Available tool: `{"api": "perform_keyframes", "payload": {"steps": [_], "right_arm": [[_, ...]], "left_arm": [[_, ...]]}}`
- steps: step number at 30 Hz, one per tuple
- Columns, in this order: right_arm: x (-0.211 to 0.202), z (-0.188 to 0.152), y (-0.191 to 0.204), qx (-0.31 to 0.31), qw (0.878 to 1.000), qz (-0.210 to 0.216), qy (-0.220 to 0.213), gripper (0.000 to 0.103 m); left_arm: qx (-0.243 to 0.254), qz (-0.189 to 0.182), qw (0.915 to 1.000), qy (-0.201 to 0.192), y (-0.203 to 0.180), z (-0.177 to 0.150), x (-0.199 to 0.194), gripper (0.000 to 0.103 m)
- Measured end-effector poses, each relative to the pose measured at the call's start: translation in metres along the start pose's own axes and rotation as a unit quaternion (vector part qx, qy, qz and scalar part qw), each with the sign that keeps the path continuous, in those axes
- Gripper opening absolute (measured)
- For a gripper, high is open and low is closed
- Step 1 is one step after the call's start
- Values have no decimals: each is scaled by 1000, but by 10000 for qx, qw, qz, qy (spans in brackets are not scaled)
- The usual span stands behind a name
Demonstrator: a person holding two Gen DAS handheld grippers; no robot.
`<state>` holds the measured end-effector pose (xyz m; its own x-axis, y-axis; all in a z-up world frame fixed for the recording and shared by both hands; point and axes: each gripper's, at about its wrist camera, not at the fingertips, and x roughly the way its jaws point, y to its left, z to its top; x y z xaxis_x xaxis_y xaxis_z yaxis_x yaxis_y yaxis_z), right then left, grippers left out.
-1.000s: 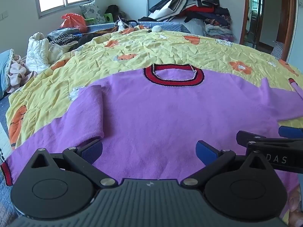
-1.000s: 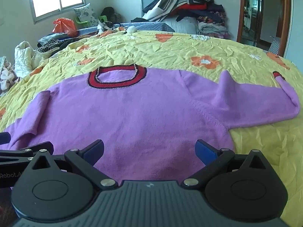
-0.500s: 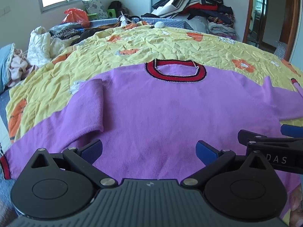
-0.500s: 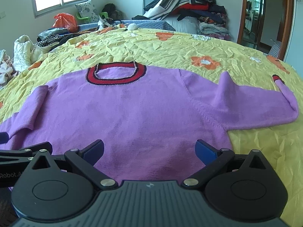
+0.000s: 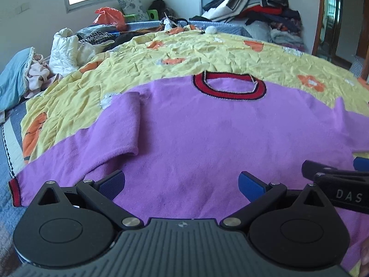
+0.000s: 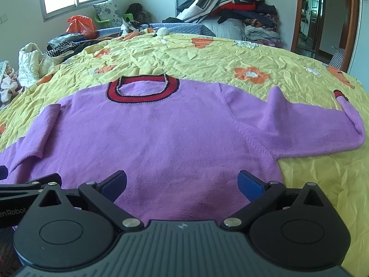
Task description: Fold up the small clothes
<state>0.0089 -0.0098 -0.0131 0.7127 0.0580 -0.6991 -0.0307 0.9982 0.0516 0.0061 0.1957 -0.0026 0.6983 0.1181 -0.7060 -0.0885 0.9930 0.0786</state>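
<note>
Purple sweater (image 5: pixel 207 133) lies flat, face-up on the yellow floral bedspread (image 5: pixel 184 53), neckline far, hem nearest the tools. Long axis of the body runs straight away from both grippers; sleeves run crosswise.

L to R:
- L sleeve (image 5: pixel 76 154): doubled back on itself near the shoulder, so a flap overlaps the body edge; red cuff (image 5: pixel 14 192) sits at the near-left, at the bedspread's edge.
- Left gripper (image 5: pixel 182 182): jaws wide apart, nothing between them, over the hem on the left-centre of the body. Whether the pads touch the fabric, can't tell.
- Red-and-black collar (image 6: pixel 143 90): far end, roughly centred between the two tools.
- Right gripper (image 6: pixel 182 182): jaws also spread, empty, over the hem right-of-centre, just beside the left one; each tool shows at the edge of the other's view.
- R sleeve (image 6: pixel 311 129): stretched out to the right, bent near the end with its cuff (image 6: pixel 340 94) pointing away; small peak of fabric up near the shoulder.

Judgement: fold not started. Each sleeve lies outboard of its own-side gripper, so L tool is nearer the L sleeve, R tool nearer the R sleeve. L sleeve prob. needs flattening first.
</note>
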Motion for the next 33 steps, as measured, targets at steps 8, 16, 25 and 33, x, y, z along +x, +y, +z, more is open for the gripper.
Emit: {"api": "perform_keyframes", "payload": {"steps": [8,16,25,33], "right_arm": [[0,1,-4,12,10000,23,23,103],[1,2,-5,-22,10000,39,36,103],[2,0,-10,42,9999,94,5,103],[5,-1,-8,-14,9998,169,-53,103]], "left_arm": [[303,7,9994,181,-6,-2,7,103],[190,-95,9995,252,-4,-1,11,103],[168,-114,9993,305,-7,0,13,103],[131,-39,9992,374,-7,3,15,103]]}}
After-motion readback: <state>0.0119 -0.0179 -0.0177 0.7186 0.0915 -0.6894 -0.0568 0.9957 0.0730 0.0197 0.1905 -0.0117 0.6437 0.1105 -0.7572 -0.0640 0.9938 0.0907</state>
